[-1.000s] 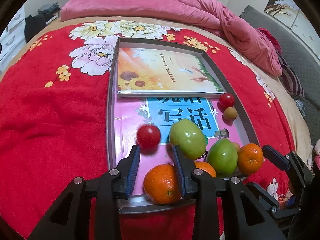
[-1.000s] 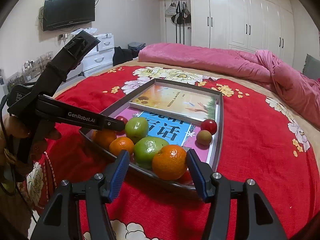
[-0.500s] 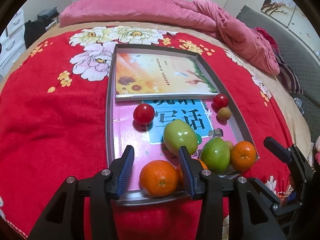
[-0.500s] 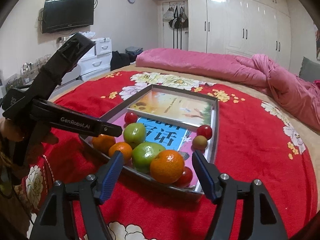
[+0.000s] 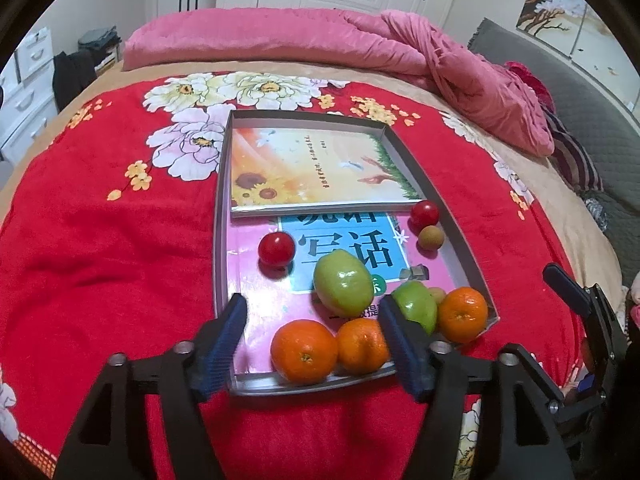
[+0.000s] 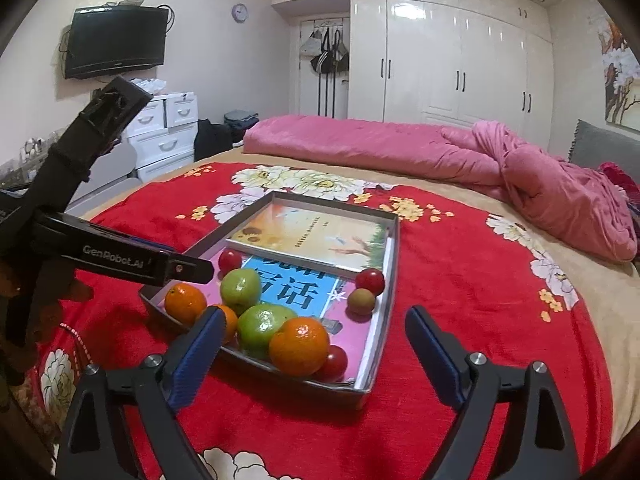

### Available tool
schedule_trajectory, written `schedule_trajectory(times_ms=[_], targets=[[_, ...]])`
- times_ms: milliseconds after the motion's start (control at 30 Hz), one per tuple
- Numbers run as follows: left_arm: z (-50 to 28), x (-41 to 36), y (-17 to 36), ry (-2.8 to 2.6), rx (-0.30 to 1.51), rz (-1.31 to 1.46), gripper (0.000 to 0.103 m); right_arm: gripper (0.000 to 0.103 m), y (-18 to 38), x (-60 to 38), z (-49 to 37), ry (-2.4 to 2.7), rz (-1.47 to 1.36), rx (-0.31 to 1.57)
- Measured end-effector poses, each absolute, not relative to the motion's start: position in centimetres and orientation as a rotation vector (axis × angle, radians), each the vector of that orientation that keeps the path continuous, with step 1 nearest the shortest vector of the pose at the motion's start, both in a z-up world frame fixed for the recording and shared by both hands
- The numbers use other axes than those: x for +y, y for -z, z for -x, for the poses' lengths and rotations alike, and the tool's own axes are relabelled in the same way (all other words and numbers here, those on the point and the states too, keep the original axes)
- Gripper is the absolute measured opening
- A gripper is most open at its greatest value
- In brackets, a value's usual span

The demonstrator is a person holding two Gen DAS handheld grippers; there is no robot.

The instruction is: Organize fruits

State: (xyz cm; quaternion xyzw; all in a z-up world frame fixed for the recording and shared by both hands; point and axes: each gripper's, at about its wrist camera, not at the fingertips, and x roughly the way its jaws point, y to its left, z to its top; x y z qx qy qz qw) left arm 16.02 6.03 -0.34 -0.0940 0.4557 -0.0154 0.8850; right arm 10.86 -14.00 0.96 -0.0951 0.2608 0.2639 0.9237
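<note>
Left wrist view. The left gripper (image 5: pixel 312 322) hangs above the near end of the grey tray (image 5: pixel 219 240), its jaws opening and clasping nothing; a second ago they were nearly shut just behind a red tomato (image 5: pixel 276 249). That tomato now lies free on the pink book (image 5: pixel 256 288), at about 11 o'clock from the gripper and farther off than before, so the release reads as complete. Two oranges (image 5: pixel 304 351) touch each other against the near tray wall, between the blue pads. A green fruit (image 5: pixel 342 283) sits at 12 o'clock; a second green fruit (image 5: pixel 416 306) and a third orange (image 5: pixel 463 314) lie at 2 o'clock. A second tomato (image 5: pixel 425 214) and a small brownish fruit (image 5: pixel 431 237) rest by the right wall, near the sunflower book (image 5: pixel 316 170).

Right wrist view. The right gripper (image 6: pixel 316 338) also has its jaws opening, empty, framing the near corner of the tray, where an orange (image 6: pixel 298 345) touches a green fruit and a half-hidden tomato (image 6: pixel 334 362). The left gripper enters from 9 o'clock, its tip over the tray's left edge. All fruit lies in the tray, loosely mixed, on the red blanket (image 6: pixel 460 280); grouping by kind appears unfinished, and both grippers are free for the next pick.
</note>
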Motion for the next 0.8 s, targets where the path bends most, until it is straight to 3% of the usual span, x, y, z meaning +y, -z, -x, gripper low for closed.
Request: schedule_trajectory(times_ms=[300,800], targets=[[-14.8,5.7,-0.7,0.035,0.922,0.176,0.077,0.101,-1.6,-14.6,-10.3,-0.49,0.172,0.526],[-10.9,5.3,-1.8,-0.003,0.878,0.187,0.08,0.102,-3.0,-15.5,-9.2,-0.452,0.123,0.529]])
